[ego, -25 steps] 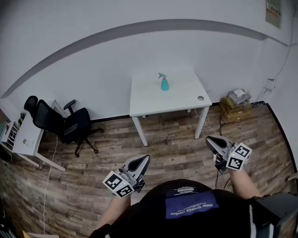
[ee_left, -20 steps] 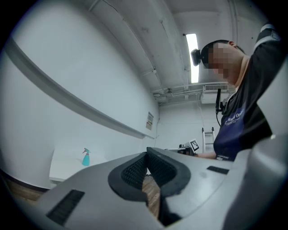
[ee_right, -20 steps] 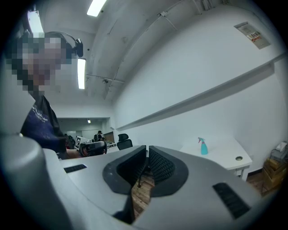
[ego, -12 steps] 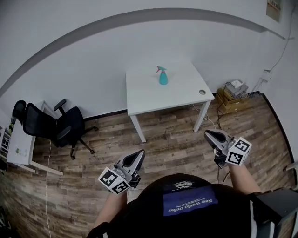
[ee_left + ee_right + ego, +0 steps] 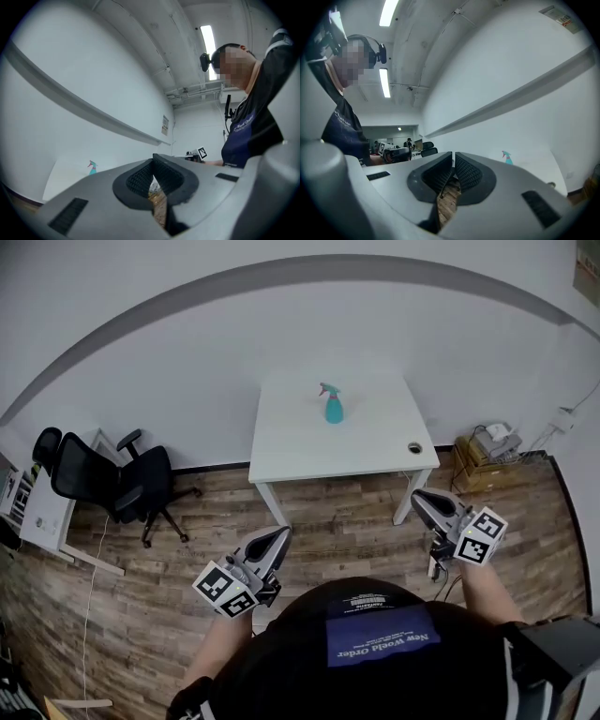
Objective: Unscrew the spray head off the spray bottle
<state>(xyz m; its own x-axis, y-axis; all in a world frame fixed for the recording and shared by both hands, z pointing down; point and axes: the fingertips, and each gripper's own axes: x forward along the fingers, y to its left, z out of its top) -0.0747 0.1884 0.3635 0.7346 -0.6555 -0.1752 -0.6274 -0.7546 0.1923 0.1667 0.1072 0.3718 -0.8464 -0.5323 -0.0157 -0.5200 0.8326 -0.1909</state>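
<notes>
Left claw [image 5: 279, 536] and right claw [image 5: 420, 500] are both pressed together and empty. They hang low by the person's body, likely because the white table [image 5: 291, 442] is far off. Near its back edge the spray bottle [image 5: 333, 410] stands straight up. Its spray head [image 5: 325, 390] sticks out to the left.

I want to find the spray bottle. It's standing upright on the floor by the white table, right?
Not on the floor. The spray bottle is standing upright on top of the white table, as the head view shows.
</notes>
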